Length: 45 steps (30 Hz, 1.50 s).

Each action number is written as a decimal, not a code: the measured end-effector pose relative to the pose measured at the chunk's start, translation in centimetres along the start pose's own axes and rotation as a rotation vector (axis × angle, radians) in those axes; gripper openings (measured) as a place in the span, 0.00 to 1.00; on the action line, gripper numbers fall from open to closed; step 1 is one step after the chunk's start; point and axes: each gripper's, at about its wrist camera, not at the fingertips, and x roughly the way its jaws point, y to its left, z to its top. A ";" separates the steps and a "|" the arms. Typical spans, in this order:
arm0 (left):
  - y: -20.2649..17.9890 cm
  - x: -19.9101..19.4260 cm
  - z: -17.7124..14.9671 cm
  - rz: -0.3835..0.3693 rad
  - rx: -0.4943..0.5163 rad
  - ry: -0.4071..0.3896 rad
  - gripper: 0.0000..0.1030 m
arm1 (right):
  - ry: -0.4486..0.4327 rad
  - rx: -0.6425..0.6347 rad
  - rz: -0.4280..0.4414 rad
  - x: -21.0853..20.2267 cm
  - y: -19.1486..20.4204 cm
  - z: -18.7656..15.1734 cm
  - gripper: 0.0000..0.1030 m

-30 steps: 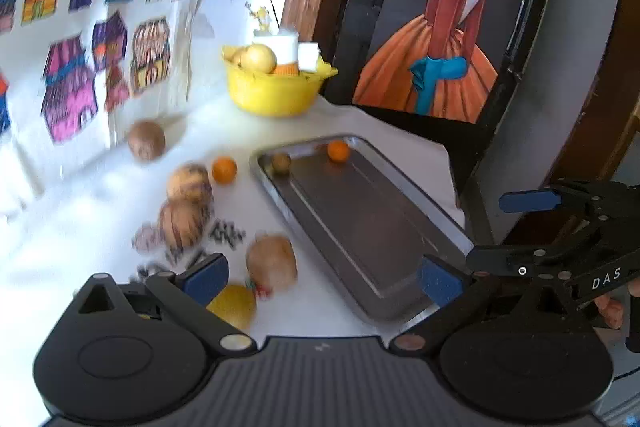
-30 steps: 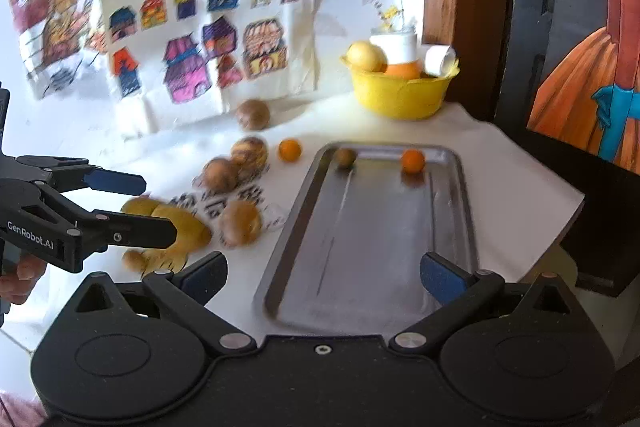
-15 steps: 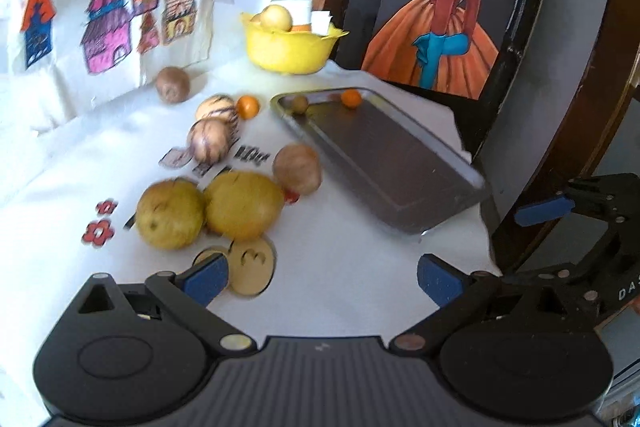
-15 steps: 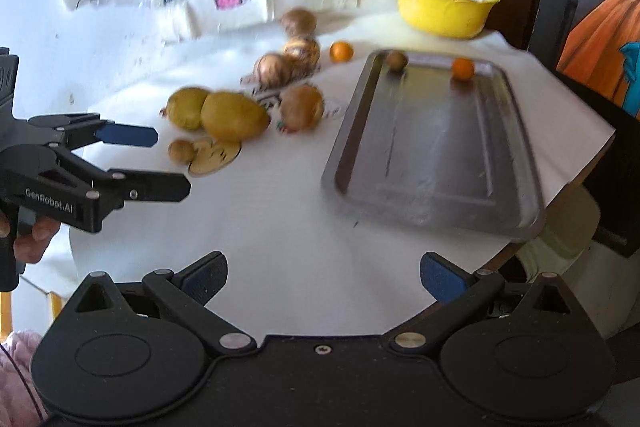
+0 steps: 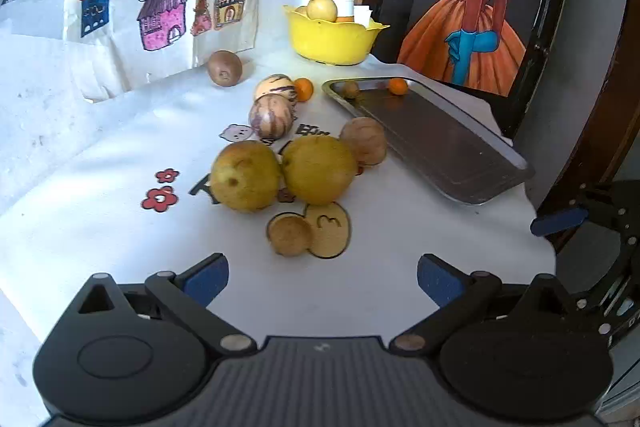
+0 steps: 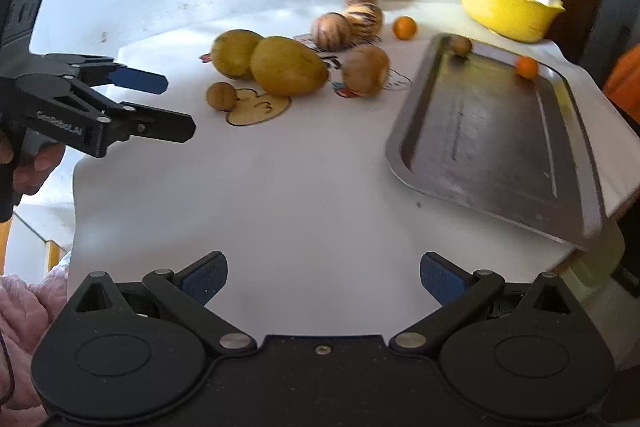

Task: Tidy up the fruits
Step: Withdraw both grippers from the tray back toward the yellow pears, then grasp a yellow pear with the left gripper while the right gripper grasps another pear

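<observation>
Grippers, left (image 5: 320,277) & right (image 6: 322,277), both pulled back w/ fingers spread, empty; pears (image 5: 280,173) now fully visible.

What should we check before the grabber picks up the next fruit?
1. Left gripper jaws open and holding nothing: ok.
2. Right gripper jaws open and holding nothing: ok.
3. Tray has bare space: ok, only a small orange and a small brown fruit sit at its far end.
4. Nearest fruit easy to reach: ok, the small round brown fruit lies in front of the left gripper.
5. The two big yellow-green fruits are apart: not ok, they touch.
6. Tray fully on the table: cannot tell.
</observation>
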 end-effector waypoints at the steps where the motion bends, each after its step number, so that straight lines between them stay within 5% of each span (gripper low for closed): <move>1: 0.2 0.0 0.0 0.008 0.003 0.000 0.99 | -0.007 -0.011 0.005 0.2 0.1 0.2 0.99; 20: 5.0 0.7 1.7 0.054 0.093 0.015 0.99 | -0.073 -0.246 -0.002 2.7 0.7 4.8 0.99; 45: 6.8 3.5 4.8 0.031 0.141 0.025 0.99 | -0.131 -0.339 0.007 5.0 -1.2 8.7 0.99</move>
